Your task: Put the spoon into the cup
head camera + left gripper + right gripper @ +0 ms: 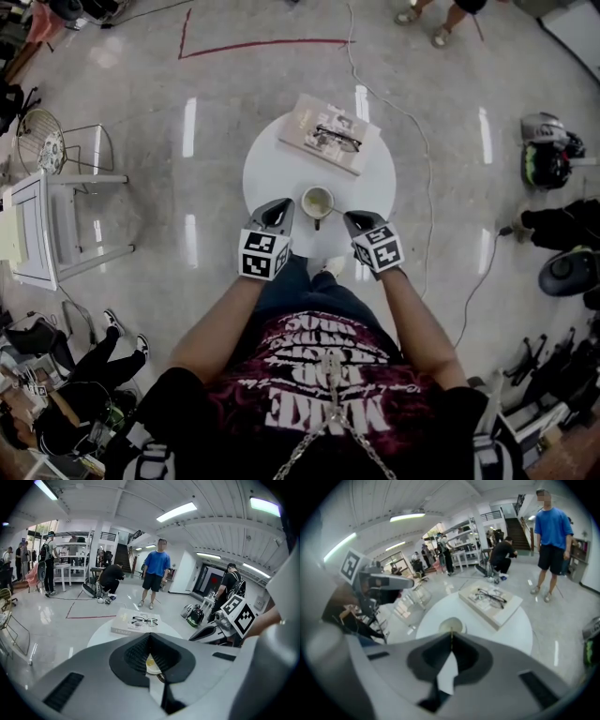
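Note:
A pale cup (pixel 317 201) stands near the front of the round white table (pixel 272 169). My right gripper (pixel 350 218) is just right of the cup, shut on the thin handle of the spoon (pixel 451 638), which points toward the cup (pixel 451 624). The spoon's bowl is hidden. My left gripper (pixel 282 210) hovers just left of the cup, jaws closed with nothing between them. In the left gripper view the cup (pixel 152 665) shows through the hollow behind the meeting jaw tips.
A book (pixel 328 133) with dark-framed glasses (pixel 336 141) on it lies at the far side of the table. A white table and a wire chair (pixel 42 141) stand to the left, bags (pixel 548 155) to the right. People stand and crouch on the floor beyond.

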The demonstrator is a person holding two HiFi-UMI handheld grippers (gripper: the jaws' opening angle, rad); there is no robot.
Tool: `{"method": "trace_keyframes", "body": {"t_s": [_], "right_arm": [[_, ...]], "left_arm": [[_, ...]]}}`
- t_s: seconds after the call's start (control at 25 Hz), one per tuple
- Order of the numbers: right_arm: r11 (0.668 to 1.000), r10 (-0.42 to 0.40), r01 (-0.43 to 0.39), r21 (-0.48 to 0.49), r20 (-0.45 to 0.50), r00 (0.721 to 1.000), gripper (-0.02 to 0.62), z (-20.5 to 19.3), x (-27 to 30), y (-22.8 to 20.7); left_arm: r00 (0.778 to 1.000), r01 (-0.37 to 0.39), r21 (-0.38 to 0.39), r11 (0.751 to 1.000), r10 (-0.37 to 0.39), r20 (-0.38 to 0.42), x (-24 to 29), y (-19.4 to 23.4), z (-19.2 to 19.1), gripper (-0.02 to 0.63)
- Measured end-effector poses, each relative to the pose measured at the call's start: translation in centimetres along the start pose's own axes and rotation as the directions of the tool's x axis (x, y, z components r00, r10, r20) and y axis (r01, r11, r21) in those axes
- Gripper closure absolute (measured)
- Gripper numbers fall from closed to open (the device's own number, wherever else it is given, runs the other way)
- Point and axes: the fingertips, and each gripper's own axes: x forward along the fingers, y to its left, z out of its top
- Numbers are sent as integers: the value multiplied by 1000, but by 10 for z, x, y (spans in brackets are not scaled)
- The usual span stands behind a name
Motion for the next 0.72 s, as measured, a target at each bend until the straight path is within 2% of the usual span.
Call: {"method": "trace_keyframes", "body": {"t_s": [0.32, 0.72], "right_arm": [[998, -10, 13, -66, 34, 999, 560, 17, -22, 2], [995, 5, 13, -95, 182, 983, 560, 61, -87, 14]], "left_arm": [[999, -7, 11, 1000, 6, 54, -8, -9, 19, 578], [987, -15, -7, 1000, 16, 158, -43, -25, 53, 578]]}}
